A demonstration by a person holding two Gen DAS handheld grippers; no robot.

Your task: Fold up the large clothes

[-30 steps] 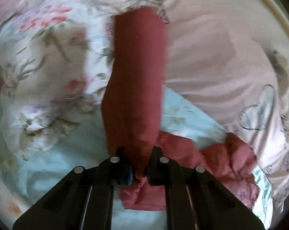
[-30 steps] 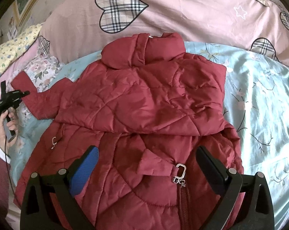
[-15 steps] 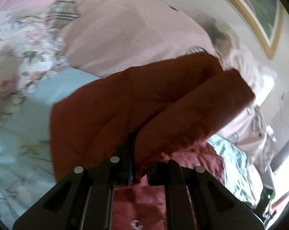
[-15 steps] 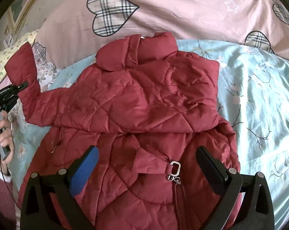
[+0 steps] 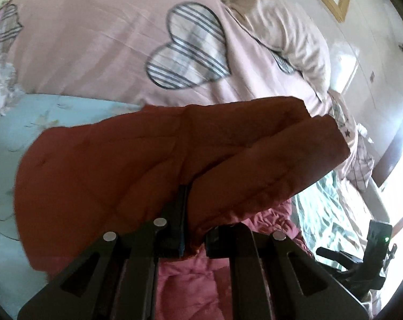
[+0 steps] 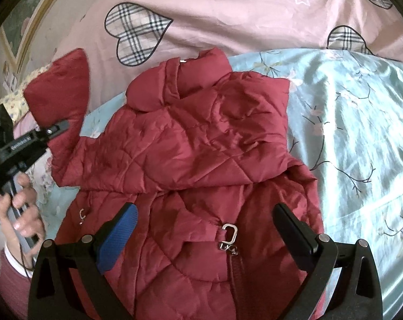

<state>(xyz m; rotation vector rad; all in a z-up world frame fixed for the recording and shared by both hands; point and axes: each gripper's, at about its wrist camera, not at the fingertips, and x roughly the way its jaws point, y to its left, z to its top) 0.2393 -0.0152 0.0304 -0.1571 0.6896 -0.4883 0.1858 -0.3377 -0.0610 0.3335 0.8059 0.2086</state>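
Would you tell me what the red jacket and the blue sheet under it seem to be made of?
Red jacket: probably padded synthetic shell, judging by quilted stitching and slight sheen. Blue sheet: satin-like floral fabric, glossy highlights along its creases; fibre unclear.

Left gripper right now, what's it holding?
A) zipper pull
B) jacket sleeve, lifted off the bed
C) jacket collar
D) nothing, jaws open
B: the left gripper is shut on the red jacket's sleeve, which stands raised above the bed, while the collar and zipper pull lie untouched on the jacket.
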